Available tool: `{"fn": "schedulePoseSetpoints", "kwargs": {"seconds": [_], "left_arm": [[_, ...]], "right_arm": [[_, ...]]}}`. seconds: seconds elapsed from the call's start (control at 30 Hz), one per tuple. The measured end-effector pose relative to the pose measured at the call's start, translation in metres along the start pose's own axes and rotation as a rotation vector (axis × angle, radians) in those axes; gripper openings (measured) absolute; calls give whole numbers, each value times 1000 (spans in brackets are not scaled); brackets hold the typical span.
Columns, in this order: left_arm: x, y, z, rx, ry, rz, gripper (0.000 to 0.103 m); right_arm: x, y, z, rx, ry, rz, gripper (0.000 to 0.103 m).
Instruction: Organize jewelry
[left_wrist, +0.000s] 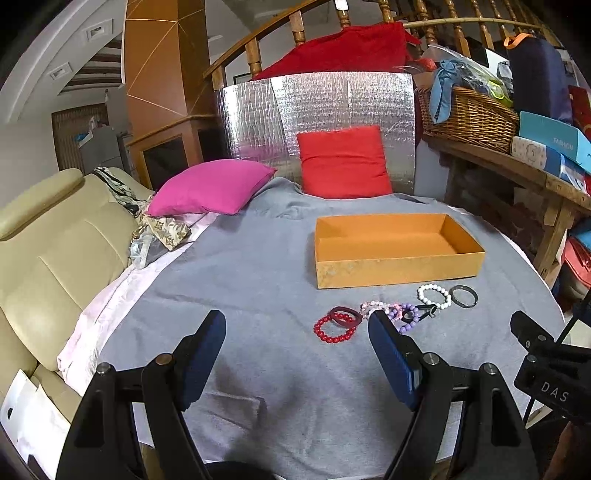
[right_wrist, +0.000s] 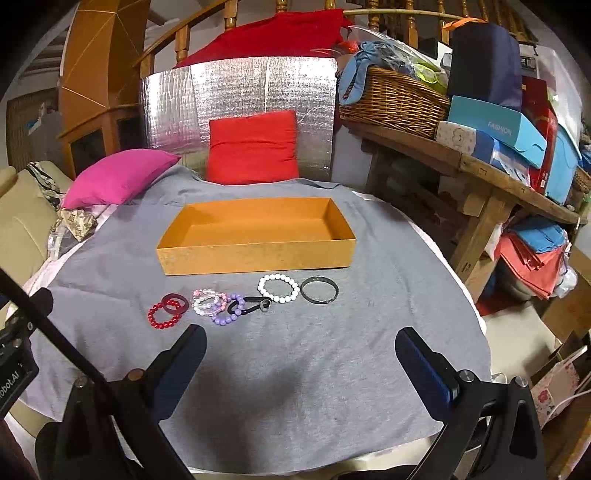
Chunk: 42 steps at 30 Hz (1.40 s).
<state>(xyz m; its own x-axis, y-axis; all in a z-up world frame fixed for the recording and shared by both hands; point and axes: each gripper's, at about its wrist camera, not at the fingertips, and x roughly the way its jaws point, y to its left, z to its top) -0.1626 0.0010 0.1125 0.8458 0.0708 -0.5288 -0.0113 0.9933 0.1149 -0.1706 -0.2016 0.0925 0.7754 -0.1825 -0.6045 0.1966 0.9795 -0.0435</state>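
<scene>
While bracelets (right_wrist: 236, 302) line the cloth, both hand-held grippers (right_wrist: 300, 360) (left_wrist: 297, 345) gape — empty.

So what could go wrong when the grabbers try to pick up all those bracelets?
The pink bracelet, purple bracelet and black hair tie overlap, so grabbing one may drag the others along. The dark red ring lies on the red bracelet, so it could slide off when lifted. Both grippers, left and right, are open and empty; the gray cloth is soft, so fingers might pinch fabric too.
</scene>
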Motion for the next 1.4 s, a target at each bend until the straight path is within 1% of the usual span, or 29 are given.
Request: {"fn": "schedulePoseSetpoints", "kwargs": {"seconds": [0.4, 1.03, 1.17, 1.27, 1.3, 1.4], "left_arm": [[10, -6, -1, 14, 19, 6, 80], [45, -4, -8, 25, 74, 15, 80], [69, -3, -6, 20, 106, -31, 80], [97, -3, -5, 24, 133, -58, 80], [111, -2, -4, 25, 154, -75, 80], [141, -3, -8, 24, 216, -116, 80]], "right_arm": [[1, -2, 3, -19, -12, -19, 103], [22, 4, 6, -42, 11, -20, 103], [34, 5, 7, -42, 27, -17, 103], [47, 2, 8, -43, 41, 2, 103], [53, 0, 9, -46, 46, 23, 103], [81, -11, 12, -41, 80, 128, 103]]}}
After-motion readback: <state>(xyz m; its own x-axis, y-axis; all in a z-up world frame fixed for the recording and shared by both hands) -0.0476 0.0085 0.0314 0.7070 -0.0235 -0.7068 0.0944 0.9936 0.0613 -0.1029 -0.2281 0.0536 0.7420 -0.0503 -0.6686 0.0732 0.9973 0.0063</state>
